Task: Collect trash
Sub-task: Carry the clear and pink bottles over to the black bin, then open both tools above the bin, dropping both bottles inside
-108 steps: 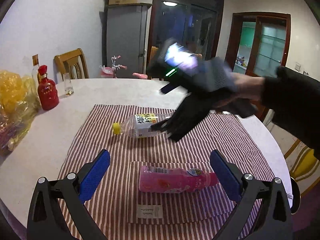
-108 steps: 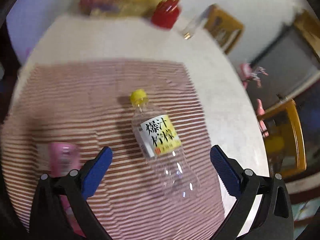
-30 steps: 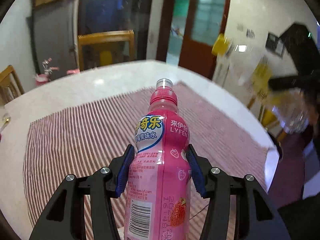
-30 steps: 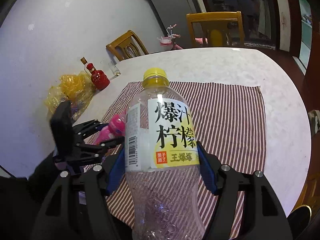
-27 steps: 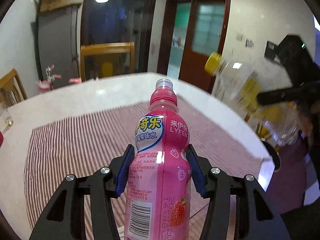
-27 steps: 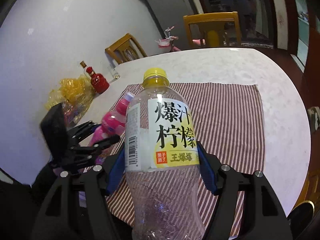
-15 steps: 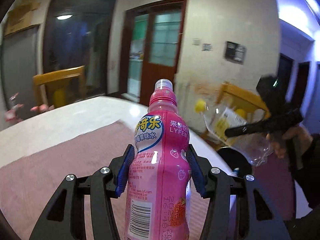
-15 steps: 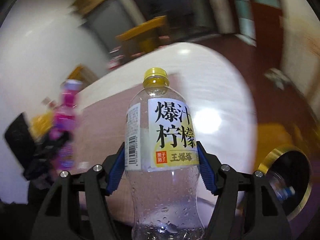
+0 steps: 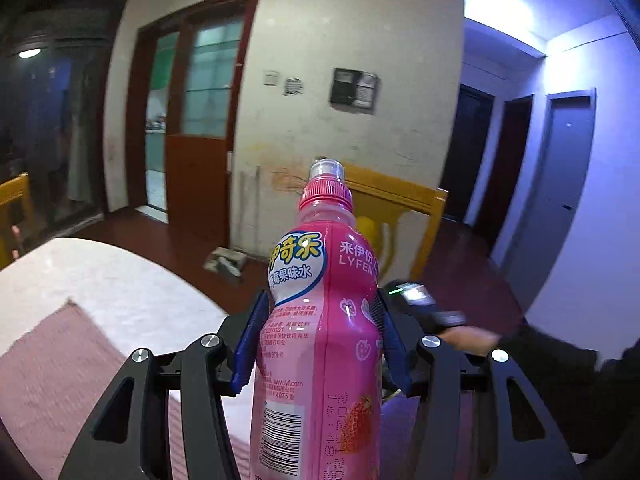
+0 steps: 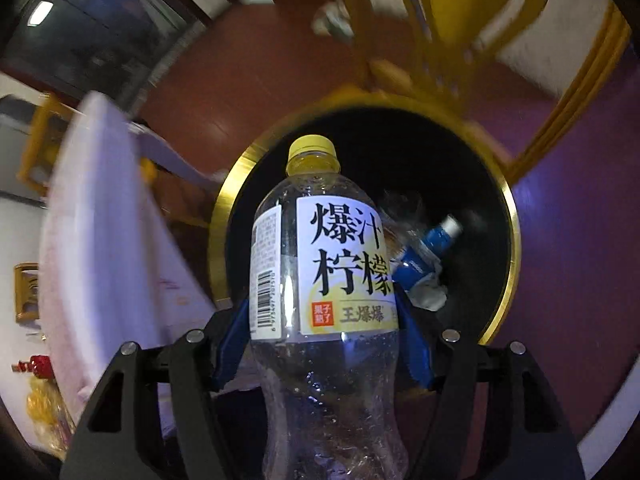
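My left gripper (image 9: 322, 344) is shut on a pink strawberry-drink bottle (image 9: 320, 340), held upright beyond the table's edge. My right gripper (image 10: 322, 344) is shut on a clear lemon-drink bottle (image 10: 324, 280) with a yellow cap. It points steeply down over a round black bin with a gold rim (image 10: 224, 208). The bottle's cap hangs above the bin's mouth. Inside the bin lie a blue-labelled bottle (image 10: 428, 250) and crumpled white paper (image 10: 430, 298). In the left wrist view the back of the right gripper (image 9: 416, 298) and a dark sleeve (image 9: 560, 364) show low at the right.
The white round table (image 9: 104, 280) with its striped cloth (image 9: 48, 364) lies at lower left. A yellow wooden chair (image 9: 400, 204) stands right behind the bin. A door (image 9: 196, 120) and a wall stand further back. A red bottle (image 10: 40, 364) shows at the far left.
Both grippers have swung away from the table toward the chair. The right one has dropped and tipped down over the bin, which now fills its view. Both bottles stay gripped.
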Demonstrator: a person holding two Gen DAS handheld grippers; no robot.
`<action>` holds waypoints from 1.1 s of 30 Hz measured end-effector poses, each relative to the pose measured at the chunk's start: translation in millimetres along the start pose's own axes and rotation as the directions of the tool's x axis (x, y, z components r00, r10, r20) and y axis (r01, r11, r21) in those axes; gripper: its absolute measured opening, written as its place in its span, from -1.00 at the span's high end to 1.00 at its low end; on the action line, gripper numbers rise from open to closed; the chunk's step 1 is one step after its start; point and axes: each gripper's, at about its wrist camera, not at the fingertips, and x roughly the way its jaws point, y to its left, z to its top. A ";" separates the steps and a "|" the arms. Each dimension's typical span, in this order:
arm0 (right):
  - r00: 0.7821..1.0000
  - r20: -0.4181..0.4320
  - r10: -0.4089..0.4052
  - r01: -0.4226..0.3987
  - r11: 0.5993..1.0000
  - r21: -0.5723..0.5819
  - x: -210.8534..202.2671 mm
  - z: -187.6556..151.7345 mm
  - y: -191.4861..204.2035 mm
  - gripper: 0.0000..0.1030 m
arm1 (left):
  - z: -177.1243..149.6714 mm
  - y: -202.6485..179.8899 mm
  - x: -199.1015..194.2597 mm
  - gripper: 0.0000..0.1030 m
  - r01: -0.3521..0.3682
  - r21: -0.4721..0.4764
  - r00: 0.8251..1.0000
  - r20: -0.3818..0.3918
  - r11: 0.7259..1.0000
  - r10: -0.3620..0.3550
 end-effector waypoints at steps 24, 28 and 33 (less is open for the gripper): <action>0.936 0.319 -0.147 0.030 0.939 0.344 -103.1 -90.9 -120.1 -0.89 | -49.9 -34.4 217.4 -0.01 0.211 0.024 0.903 -0.387 0.977 -0.185; 0.922 0.365 -0.128 -0.010 0.935 0.353 -128.3 -96.4 -123.1 -0.89 | -84.0 -45.8 294.4 -0.01 0.232 0.000 0.817 -0.543 0.973 -0.195; 0.913 0.392 -0.117 -0.032 0.935 0.354 -146.5 -102.1 -116.3 -0.89 | -95.5 -58.6 339.0 -0.01 0.203 0.015 0.777 -0.611 0.979 -0.152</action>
